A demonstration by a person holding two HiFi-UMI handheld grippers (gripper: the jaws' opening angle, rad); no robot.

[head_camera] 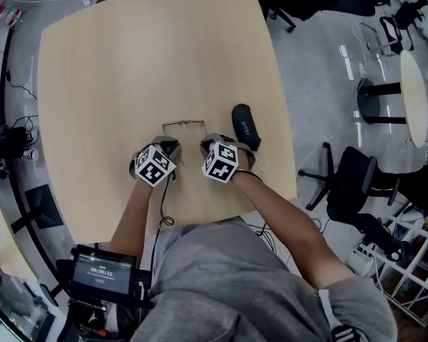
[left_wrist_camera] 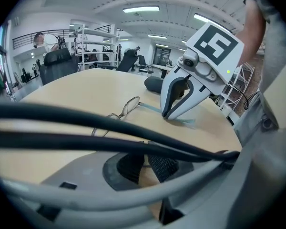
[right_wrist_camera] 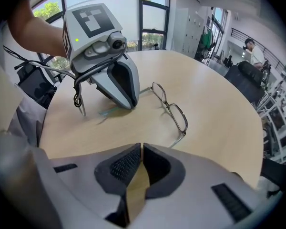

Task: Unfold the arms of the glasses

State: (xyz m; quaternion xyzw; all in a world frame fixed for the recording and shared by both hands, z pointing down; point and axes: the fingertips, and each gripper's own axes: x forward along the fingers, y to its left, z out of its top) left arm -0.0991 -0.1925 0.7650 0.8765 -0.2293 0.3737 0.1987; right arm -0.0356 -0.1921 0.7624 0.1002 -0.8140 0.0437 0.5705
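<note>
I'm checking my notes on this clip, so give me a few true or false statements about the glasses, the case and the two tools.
1. The thin metal-framed glasses lie on the light wooden table. True.
2. The black oblong case lies left of the glasses in the head view. False: it lies to their right, beside the right tool.
3. Both glasses arms are folded flat behind the lenses. False: both reach out from the frame, one to each tool.
4. The left tool is closed on one glasses arm, whose pale tip sticks out past it. True.
</note>
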